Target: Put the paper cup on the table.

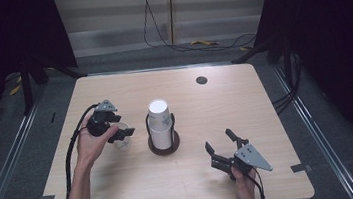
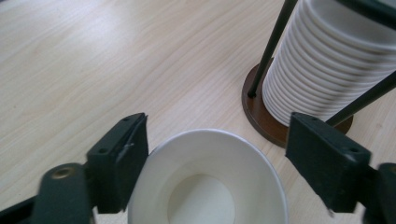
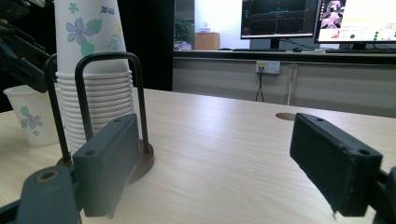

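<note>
Left gripper view: left gripper (image 2: pixel 212 158) open around paper cup (image 2: pixel 208 179), seemingly not pressing; right gripper (image 3: pixel 229 163) open, empty.

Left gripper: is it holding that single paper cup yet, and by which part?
Not gripped yet. The left gripper has its jaws spread either side of the single paper cup's rim; one jaw sits against the rim, the other stands clear. The right gripper is open, holding nothing.

The left gripper (image 1: pixel 118 131) is hanging with jaws spread (forearm angling in from below); the right gripper (image 1: pixel 222 147) is resting low, jaws gaping wide.
</note>
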The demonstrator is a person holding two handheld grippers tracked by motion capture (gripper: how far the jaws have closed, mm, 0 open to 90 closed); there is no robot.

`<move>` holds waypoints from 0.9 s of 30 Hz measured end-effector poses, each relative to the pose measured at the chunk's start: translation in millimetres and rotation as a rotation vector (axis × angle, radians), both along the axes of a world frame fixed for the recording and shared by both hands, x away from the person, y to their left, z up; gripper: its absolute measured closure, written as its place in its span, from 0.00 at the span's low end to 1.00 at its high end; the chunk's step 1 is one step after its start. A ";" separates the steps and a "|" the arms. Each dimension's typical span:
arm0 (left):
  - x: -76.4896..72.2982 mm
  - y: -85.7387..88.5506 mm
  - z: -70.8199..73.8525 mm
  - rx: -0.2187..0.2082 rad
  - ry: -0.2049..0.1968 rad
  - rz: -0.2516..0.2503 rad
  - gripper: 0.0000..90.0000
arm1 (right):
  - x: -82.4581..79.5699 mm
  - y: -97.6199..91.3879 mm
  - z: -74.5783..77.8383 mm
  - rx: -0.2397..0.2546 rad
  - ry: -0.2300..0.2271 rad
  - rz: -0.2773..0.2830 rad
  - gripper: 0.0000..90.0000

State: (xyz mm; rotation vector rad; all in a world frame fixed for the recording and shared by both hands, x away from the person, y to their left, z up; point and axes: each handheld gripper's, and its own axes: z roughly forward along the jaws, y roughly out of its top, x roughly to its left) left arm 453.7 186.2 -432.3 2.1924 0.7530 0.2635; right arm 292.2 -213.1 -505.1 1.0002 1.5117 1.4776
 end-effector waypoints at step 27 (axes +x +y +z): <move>-83.0 -13.4 -16.2 -0.301 -0.188 -0.005 0.27 | -0.1 -0.1 0.0 -0.002 -0.002 -0.001 0.17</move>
